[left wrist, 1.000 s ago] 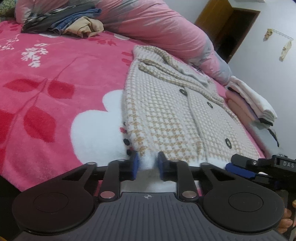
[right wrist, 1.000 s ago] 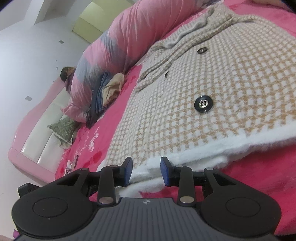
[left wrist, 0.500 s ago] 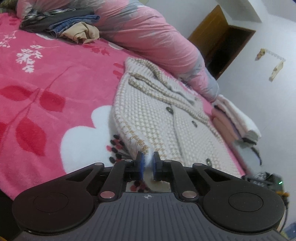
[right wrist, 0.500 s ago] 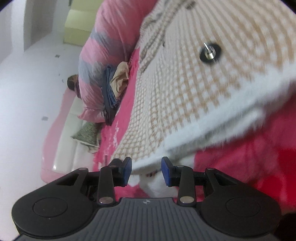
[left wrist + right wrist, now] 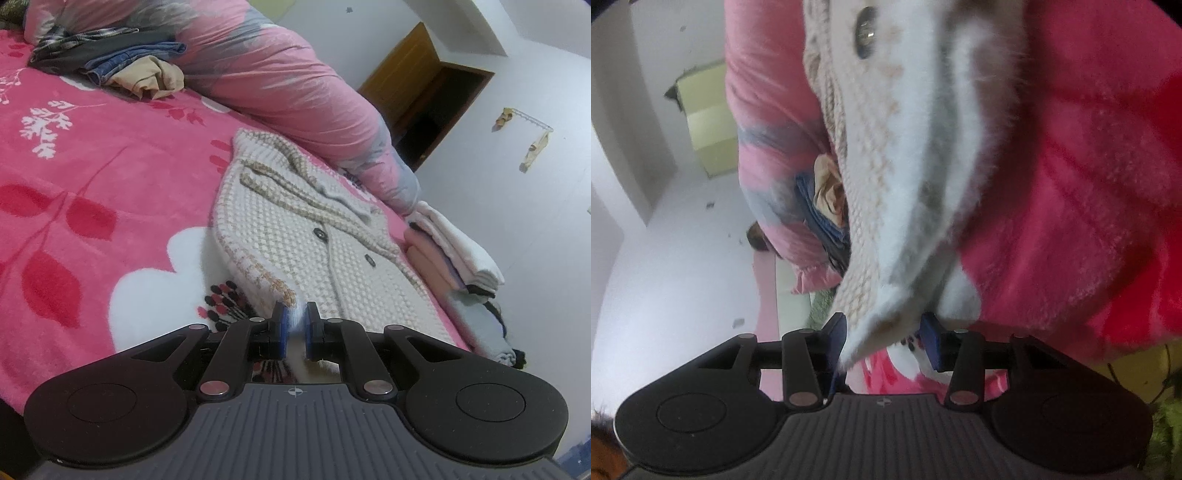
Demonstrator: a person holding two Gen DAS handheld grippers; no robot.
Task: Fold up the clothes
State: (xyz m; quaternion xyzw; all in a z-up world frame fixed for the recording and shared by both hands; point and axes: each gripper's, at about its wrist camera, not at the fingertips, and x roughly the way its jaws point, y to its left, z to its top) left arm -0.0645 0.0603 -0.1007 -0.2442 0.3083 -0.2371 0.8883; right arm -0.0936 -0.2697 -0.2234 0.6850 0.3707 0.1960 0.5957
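Left wrist view takes in the bed (image 5: 92, 177) first, its pink floral blanket covering most of the frame, with a long pink duvet roll (image 5: 288, 85) bunched along the far side, likely pushed back to free a flat folding space. On that space lies the knitted cardigan (image 5: 306, 243), cream with a tan check and dark buttons, front side up, collar toward the duvet and hem toward the camera. Beyond it at the bed's edge sits a stack of folded clothes (image 5: 454, 254), which looks like finished work kept out of the way, while a loose heap of unfolded garments (image 5: 122, 66) waits near the far end.

Nearest the lens, the left claw (image 5: 294, 325) is clamped on the cardigan's fluffy white hem corner, the blue pads pinching a thin layer, a grip that suits lifting the hem toward the collar.

Right wrist view is blurred and steeply rolled. The right claw (image 5: 882, 339) has its jaws opening, standing apart with the other hem corner lying between them; the pads do not appear to press it. I judge it is resetting for a deeper bite on that corner, so both hem corners can rise together.
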